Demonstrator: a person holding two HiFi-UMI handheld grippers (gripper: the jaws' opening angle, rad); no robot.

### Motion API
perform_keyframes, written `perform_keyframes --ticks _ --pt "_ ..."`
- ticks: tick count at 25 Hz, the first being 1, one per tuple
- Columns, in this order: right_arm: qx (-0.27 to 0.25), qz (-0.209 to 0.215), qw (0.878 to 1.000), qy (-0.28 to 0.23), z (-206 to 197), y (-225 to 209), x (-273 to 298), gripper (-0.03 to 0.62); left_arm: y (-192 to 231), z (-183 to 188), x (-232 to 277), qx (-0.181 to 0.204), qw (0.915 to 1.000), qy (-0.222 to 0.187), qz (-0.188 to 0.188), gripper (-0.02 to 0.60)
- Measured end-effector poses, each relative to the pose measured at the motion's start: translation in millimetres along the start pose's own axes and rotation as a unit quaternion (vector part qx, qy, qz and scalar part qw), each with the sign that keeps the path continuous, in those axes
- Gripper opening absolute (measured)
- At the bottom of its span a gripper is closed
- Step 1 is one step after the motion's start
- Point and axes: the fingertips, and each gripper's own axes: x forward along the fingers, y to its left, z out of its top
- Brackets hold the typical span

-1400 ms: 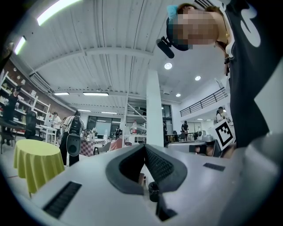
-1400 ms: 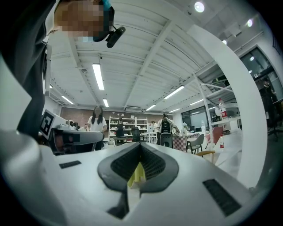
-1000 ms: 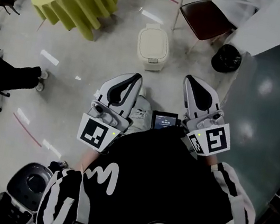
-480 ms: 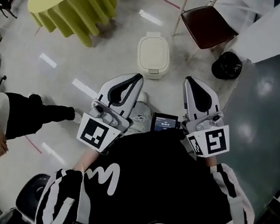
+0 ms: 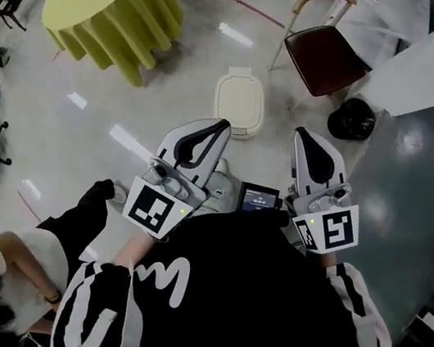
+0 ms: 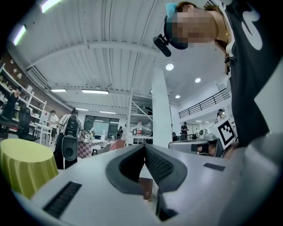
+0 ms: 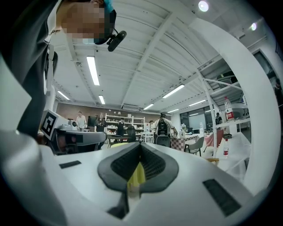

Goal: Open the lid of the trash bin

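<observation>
The bin (image 5: 239,108) stands on the floor (image 5: 200,33) at 12 o'clock from the person, with its cream lid (image 5: 241,91) down flat. Neither claw touches it.

In the head view the left claw (image 5: 224,124) is held just short of the bin, which lies at about 1 o'clock from its tips. The right claw (image 5: 299,131) is level with the left one, and the bin lies at about 10 o'clock from it. A small screen (image 5: 258,198) sits between the two grippers, close to the person's black top (image 5: 246,290).

In the left gripper view, the left claw (image 6: 144,148) has its dark pads (image 6: 161,167) pressed tip to tip with nothing between them. The right gripper view shows the same for the right claw (image 7: 140,145): the jaws are together and empty. Both of these views tilt up towards the hall and ceiling, and the bin does not show in either.

Around the bin:
- **Yellow counter** (image 5: 114,5): round, at 10 o'clock and well apart.
- **Chair** (image 5: 326,51): dark red seat, at 2 o'clock.
- **Black bag** (image 5: 351,117): on the floor at 3 o'clock.
- **Second person** (image 5: 11,278): white top and black trousers, near the left gripper at 8 o'clock.
</observation>
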Motion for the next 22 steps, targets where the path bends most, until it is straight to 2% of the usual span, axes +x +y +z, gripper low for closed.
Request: perform_keyframes --ticks 11,22 --pt "0.002 -0.01 1.0 0.006 -3 -32 54 0.009 55 0 39 0.001 1.0 0.001 -0.006 0.007" --pt "0.001 -0.02 1.0 -0.016 7 -49 115 0.009 114 -1 67 0.006 0.9997 0.008 -0.021 0.007"
